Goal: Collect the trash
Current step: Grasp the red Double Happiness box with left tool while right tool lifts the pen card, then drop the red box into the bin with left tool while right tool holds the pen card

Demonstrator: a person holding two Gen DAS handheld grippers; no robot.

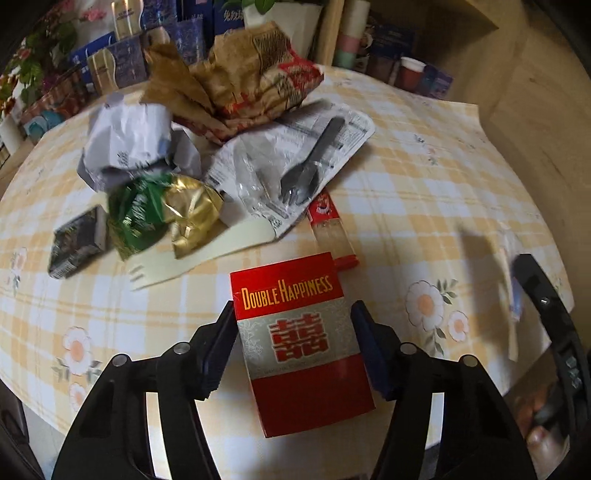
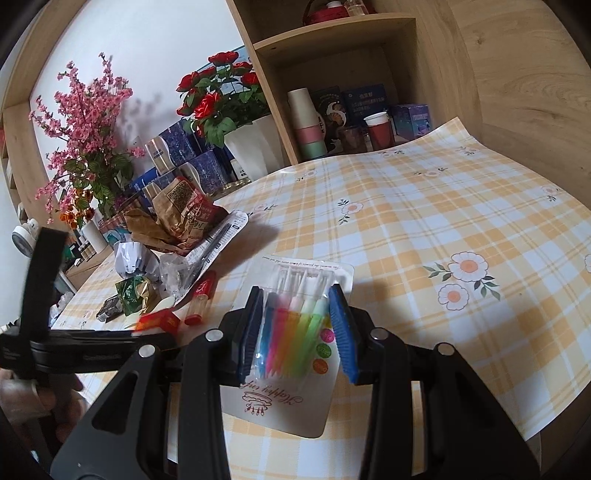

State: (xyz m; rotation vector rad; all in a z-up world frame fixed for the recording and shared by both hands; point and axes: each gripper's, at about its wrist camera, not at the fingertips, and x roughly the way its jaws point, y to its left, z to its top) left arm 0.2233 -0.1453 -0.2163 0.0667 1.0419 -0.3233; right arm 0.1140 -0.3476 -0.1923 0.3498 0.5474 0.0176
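Note:
A red "Double Happiness" cigarette box [image 1: 306,387] lies on the yellow checked tablecloth [image 1: 424,206]. My left gripper [image 1: 293,306] is shut on it, one pad against each long side. My right gripper [image 2: 295,291] is shut on a blister pack of coloured candles [image 2: 291,398], held just over the cloth. Beyond the box lies a heap of trash: a crumpled brown paper bag [image 1: 240,77], crumpled white paper [image 1: 129,144], a green and gold foil wrapper [image 1: 159,214], a black plastic spoon [image 1: 310,170], a pale fork [image 1: 192,254], a small dark box [image 1: 77,240] and a narrow red pack [image 1: 328,232].
A wooden shelf [image 2: 332,33] behind the table holds stacked paper cups [image 2: 306,122] and small boxes. A white pot of red roses [image 2: 251,147], pink blossoms [image 2: 85,118] and blue cartons stand at the back left. The table's near edge runs just under both grippers.

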